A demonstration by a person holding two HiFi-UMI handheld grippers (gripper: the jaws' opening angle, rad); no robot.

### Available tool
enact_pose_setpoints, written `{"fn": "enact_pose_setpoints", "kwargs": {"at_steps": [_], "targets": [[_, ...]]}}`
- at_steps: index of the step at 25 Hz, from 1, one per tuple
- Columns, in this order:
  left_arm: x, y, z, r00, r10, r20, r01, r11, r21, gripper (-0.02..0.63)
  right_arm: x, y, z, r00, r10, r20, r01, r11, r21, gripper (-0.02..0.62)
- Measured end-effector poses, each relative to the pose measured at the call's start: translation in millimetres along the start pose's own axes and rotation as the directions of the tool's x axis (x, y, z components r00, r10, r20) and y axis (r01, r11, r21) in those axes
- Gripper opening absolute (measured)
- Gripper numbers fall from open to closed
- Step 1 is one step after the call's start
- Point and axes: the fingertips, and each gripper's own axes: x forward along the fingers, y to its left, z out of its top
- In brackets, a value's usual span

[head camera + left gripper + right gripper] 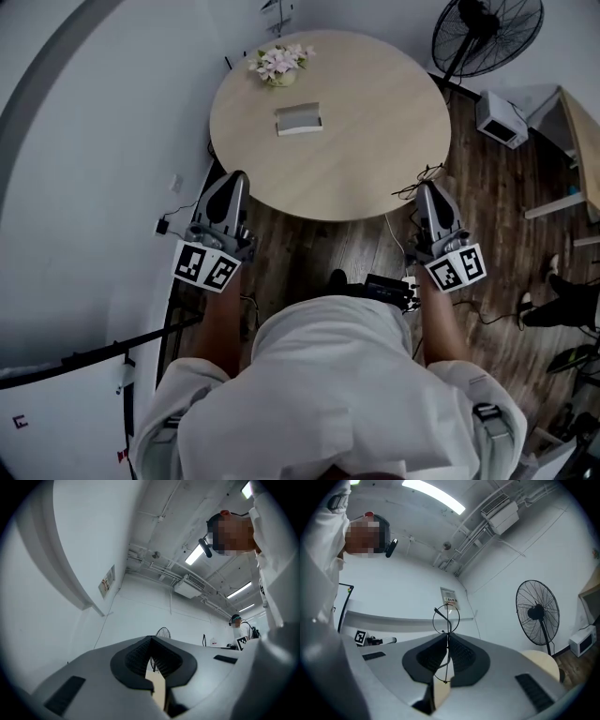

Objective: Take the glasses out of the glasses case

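The grey glasses case (299, 119) lies on the round wooden table (375, 122), toward its far side; I cannot tell whether its lid is up. My right gripper (427, 190) hovers at the table's near right edge, shut on thin wire-frame glasses (446, 618). One round lens sticks up above the right gripper (446, 649) and the frame runs down between the pads. In the head view the glasses (415, 180) show as thin dark lines at the gripper's tip. My left gripper (234, 180) is at the near left edge, shut with nothing in it (151, 654).
A pot of pink flowers (279, 64) stands at the table's far edge. A standing fan (487, 36) and a white box (502, 119) are on the floor to the right. Cables lie under the table's near edge. A white wall is close on the left.
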Motion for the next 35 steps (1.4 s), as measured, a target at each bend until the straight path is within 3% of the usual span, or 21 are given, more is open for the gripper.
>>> {"fn": "enact_pose_setpoints", "kwargs": {"at_steps": [9,20,27,35], "targets": [[-77,1,-18,0.996,-0.038,-0.078,0.032,0.997,-0.075,0.012,-34,79,-28,0.998,-0.049,-0.034,0.048,0.999,-0.018,0.032],[-142,-27,-78,0.98,-0.074,-0.182,0.041,0.983,-0.177,0.012,-85,136,-66,0.986,-0.081,-0.148,0.075,0.996,-0.046,0.032],[-155,-67,-110,0.958,-0.14,-0.249,0.098,0.98,-0.175,0.012,-119,147,-76,0.981,-0.096,-0.169,0.091,0.995,-0.04,0.032],[-131,-102,-97,0.957,-0.144,-0.254,0.111,0.984,-0.14,0.012,-120,126,-63,0.986,-0.043,-0.159,0.039,0.999,-0.025,0.032]]}}
